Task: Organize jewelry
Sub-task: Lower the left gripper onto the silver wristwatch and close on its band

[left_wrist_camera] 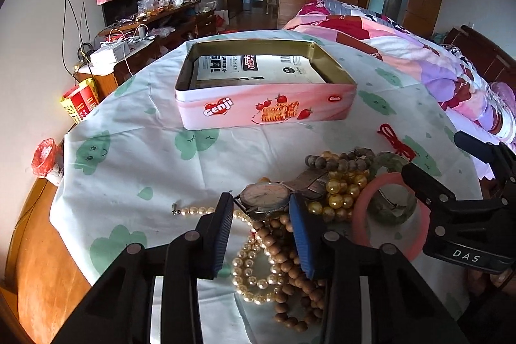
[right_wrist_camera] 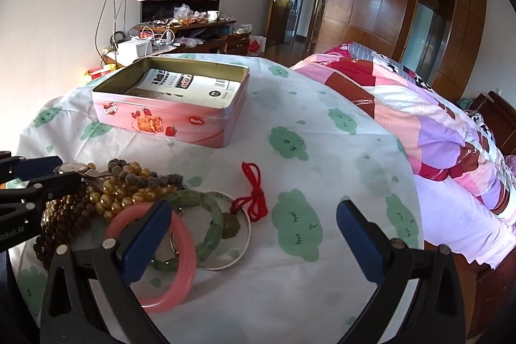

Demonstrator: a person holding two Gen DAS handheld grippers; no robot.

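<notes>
A heap of jewelry lies on the tablecloth: a wristwatch [left_wrist_camera: 266,197], pearl strands [left_wrist_camera: 248,273], brown wooden beads [left_wrist_camera: 290,273], golden beads [left_wrist_camera: 342,192], a pink bangle [right_wrist_camera: 174,260], a green bangle [right_wrist_camera: 209,224], a thin silver bangle [right_wrist_camera: 246,234] and a red cord [right_wrist_camera: 254,192]. My left gripper [left_wrist_camera: 261,208] straddles the watch with its jaws a watch-width apart, not clamped. My right gripper [right_wrist_camera: 254,221] is wide open, its left finger over the pink bangle. An open pink Genji tin [left_wrist_camera: 264,108] stands behind, with a printed packet inside.
The table wears a white cloth with green clouds [right_wrist_camera: 322,170]; bare wood shows at its left edge [left_wrist_camera: 38,263]. A bed with a patchwork quilt [right_wrist_camera: 435,131] lies to the right. A cluttered sideboard [left_wrist_camera: 145,31] stands against the far wall.
</notes>
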